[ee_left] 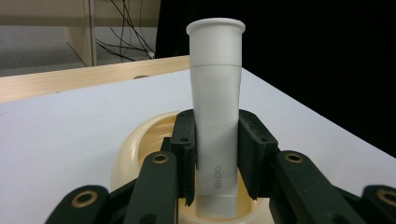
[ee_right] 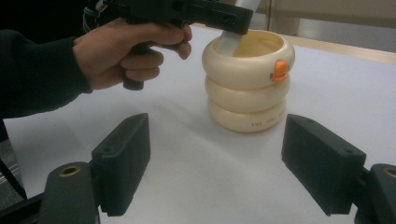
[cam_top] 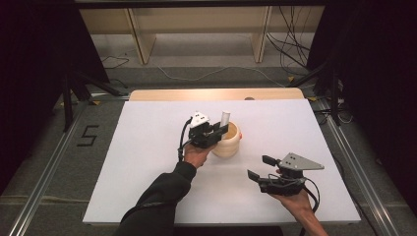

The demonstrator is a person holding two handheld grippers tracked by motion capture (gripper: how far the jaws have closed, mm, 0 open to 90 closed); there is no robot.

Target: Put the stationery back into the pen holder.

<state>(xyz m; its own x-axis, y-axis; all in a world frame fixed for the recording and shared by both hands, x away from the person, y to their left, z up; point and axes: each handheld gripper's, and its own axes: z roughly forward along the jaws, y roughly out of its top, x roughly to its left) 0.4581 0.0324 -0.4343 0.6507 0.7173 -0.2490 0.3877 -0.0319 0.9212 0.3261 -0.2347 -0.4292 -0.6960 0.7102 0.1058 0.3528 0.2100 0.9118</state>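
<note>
A: What is the biggest thing here?

B: The white tabletop (cam_top: 147, 162), spread across the middle of the high view, with a strip of bare wood along its far edge.

A: And on it?

B: A cream pot (cam_top: 228, 145) built like three stacked rings, just right of the frame's centre. In the right gripper view it stands at upper centre (ee_right: 247, 93), with a small orange knob (ee_right: 280, 71) on the right side of its top ring.

A: Where is the tube?

B: The white tube (ee_left: 217, 116) stands in the pot's mouth, its flat crimped end down inside and its wide round cap end up. In the left gripper view its long axis runs nearly straight up the middle of the frame. In the high view it shows (cam_top: 224, 118) rising above the pot's rim, and in the right gripper view it leans a little toward the upper right.

A: What holds it?

B: The left claw (ee_left: 217, 154) is clenched on the tube, one black pad pressed against each side of its lower half, right over the pot's opening. The hand (ee_right: 126, 56) behind it sits at the upper left of the right gripper view.

A: And the other one?

B: The right claw (cam_top: 260, 167) sits at the lower right of the high view, well apart from the pot, released, its jaws spread wide with bare tabletop between them.
</note>
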